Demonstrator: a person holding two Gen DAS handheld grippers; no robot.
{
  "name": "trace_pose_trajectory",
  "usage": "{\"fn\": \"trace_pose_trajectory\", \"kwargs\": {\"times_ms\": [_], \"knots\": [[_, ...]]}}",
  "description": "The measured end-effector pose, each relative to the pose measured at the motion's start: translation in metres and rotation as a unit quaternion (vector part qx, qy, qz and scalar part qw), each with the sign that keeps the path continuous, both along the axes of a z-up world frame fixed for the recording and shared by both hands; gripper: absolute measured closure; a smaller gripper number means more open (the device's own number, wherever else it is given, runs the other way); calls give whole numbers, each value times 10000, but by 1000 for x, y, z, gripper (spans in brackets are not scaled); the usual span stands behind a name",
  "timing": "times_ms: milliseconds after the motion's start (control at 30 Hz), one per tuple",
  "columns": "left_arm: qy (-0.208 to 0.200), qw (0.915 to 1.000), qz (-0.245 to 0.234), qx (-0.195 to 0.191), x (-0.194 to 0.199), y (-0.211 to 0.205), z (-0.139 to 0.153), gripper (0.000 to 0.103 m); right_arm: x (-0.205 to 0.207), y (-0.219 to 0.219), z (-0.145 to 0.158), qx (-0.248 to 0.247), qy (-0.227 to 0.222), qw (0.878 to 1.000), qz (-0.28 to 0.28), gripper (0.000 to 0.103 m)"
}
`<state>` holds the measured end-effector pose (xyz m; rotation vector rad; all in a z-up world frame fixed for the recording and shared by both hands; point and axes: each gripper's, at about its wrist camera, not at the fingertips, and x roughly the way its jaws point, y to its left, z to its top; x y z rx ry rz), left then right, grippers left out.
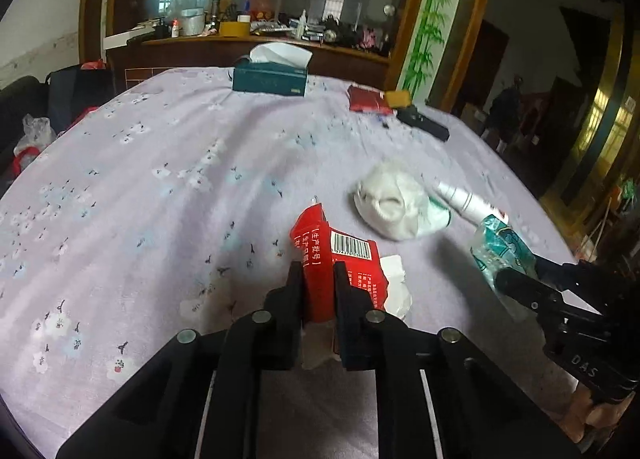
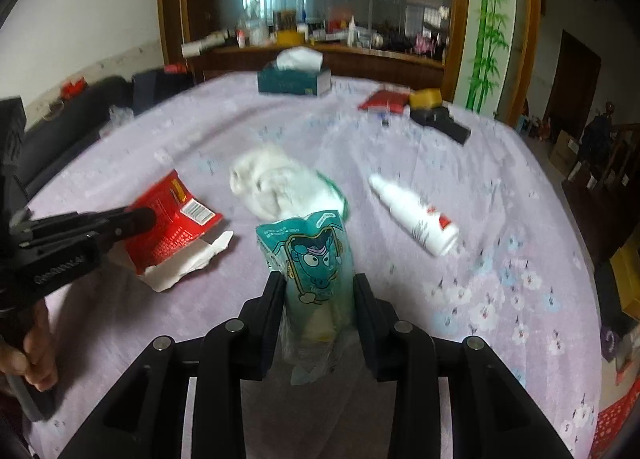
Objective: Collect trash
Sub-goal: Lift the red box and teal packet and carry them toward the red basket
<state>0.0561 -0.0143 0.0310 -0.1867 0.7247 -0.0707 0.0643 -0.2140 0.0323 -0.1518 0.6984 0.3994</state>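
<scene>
My left gripper (image 1: 318,273) is shut on a torn red carton (image 1: 340,259) with a barcode, held just above the purple flowered tablecloth (image 1: 160,199). It also shows in the right wrist view (image 2: 172,227), with the left gripper (image 2: 138,221) at the left. My right gripper (image 2: 318,285) is shut on a teal cartoon-printed wrapper (image 2: 312,255); that wrapper shows at the right of the left wrist view (image 1: 500,247). A crumpled white tissue wad (image 1: 390,205) (image 2: 280,183) and a white spray bottle (image 2: 416,215) (image 1: 464,199) lie on the cloth beyond.
A teal tissue box (image 1: 270,79) (image 2: 294,81) stands at the far edge. A red packet (image 1: 366,99), a yellow box (image 1: 398,98) and a black device (image 1: 424,123) lie at the far right. A cluttered wooden sideboard (image 1: 248,45) with a mirror stands behind.
</scene>
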Motion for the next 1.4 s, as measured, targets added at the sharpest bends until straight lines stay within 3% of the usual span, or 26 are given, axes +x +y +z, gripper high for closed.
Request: {"fn": "trace_pose_trajectory", "kwargs": {"times_ms": [167,433,767,1167,1400], "knots": [[-127,9999,105,31,-2,4,4,90,-5,2,8,126,-189,9997,59,66],[-246,9990,49,375,-5,-8,6,90,-2,0,6,87,-152,9998,0,66],[-337,9980,-62,539,-12,-17,11,90,1,0,4,-63,-49,9996,-262,66],[-742,9945,-367,640,-67,-41,37,90,-60,-29,25,-91,-195,9962,-843,66],[-827,9935,-509,599,-89,-56,45,90,-93,-41,23,-384,-337,9930,-1061,65]]}}
